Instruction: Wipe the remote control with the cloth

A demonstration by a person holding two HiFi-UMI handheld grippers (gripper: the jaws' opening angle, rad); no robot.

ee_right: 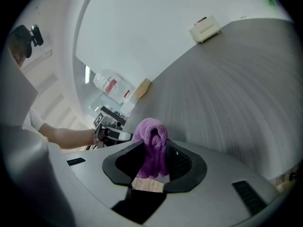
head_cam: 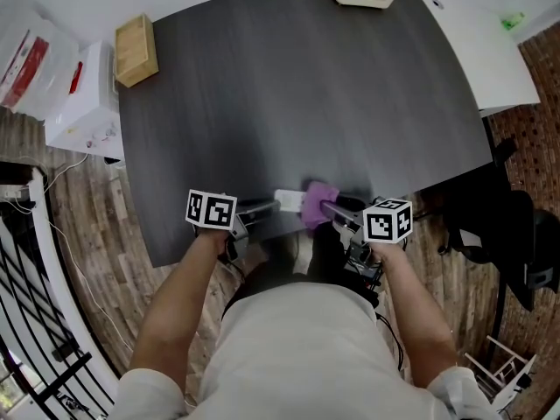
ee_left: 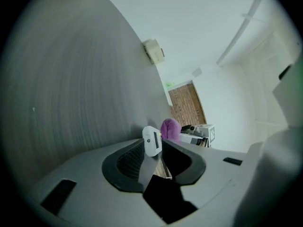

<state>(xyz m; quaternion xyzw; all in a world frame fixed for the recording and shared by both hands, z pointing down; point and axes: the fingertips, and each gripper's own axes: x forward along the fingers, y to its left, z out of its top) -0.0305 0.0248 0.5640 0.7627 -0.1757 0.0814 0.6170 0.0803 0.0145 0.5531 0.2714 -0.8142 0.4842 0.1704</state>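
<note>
Left gripper is pinched on the end of the remote at the near edge of the table; right gripper is clamped on the cloth. The remote could be levered loose by wiping.

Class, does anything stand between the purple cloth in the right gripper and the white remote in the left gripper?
Nothing visible does. The right gripper is shut on the cloth, the left gripper on the remote control, and in the head view cloth and remote sit side by side above the near edge of the table.
</note>
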